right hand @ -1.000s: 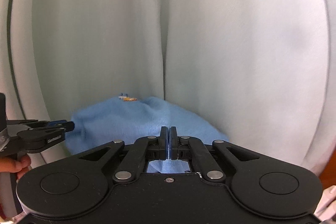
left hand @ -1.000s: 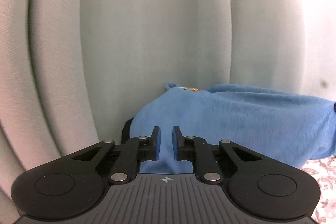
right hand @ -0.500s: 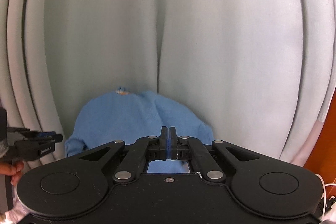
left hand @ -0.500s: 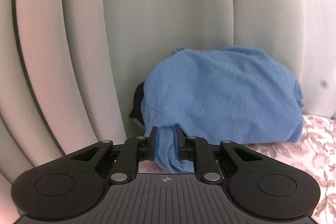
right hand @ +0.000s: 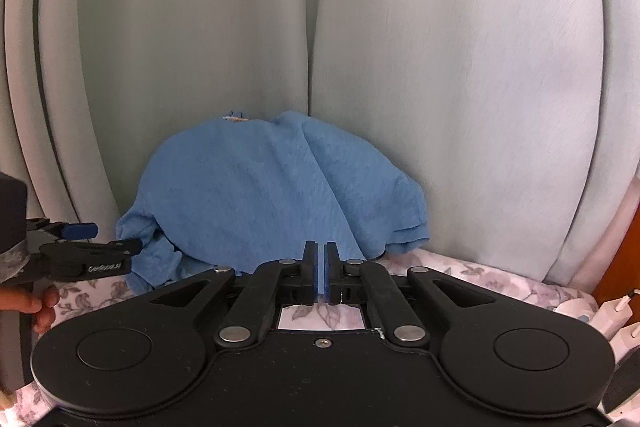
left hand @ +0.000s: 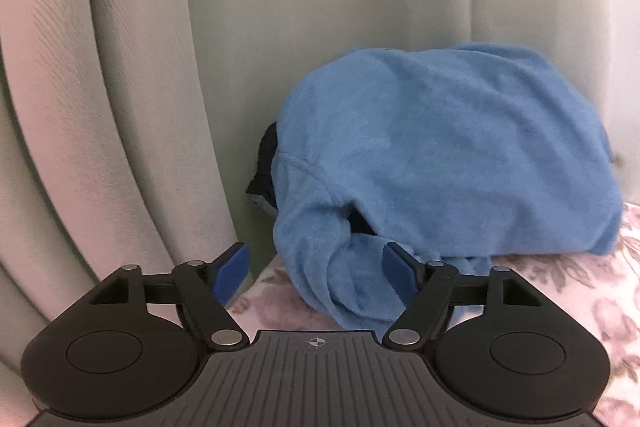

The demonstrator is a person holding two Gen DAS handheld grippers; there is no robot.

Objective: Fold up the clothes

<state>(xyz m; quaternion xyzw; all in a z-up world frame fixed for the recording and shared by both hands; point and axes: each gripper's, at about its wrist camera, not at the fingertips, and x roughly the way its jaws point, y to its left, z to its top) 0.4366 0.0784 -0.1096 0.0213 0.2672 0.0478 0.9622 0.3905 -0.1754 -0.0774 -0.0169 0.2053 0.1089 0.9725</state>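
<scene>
Since a second ago, your left gripper (left hand: 316, 267) has just been opening; its jaws now stand wide, released, with the blue sweater's (left hand: 440, 155) sleeve lying loose between them, apart from the left pad. Your right gripper (right hand: 321, 269) is clenched, nothing visible between its pads. The sweater sits heaped on the flowered sheet (left hand: 560, 283), against the pale curtain (left hand: 320, 7), just beyond both grippers.

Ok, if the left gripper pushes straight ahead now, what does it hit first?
Probably the blue garment: a fold of it already lies between the open jaws of the left gripper, which have just been opening. Behind it, the curtain.
</scene>
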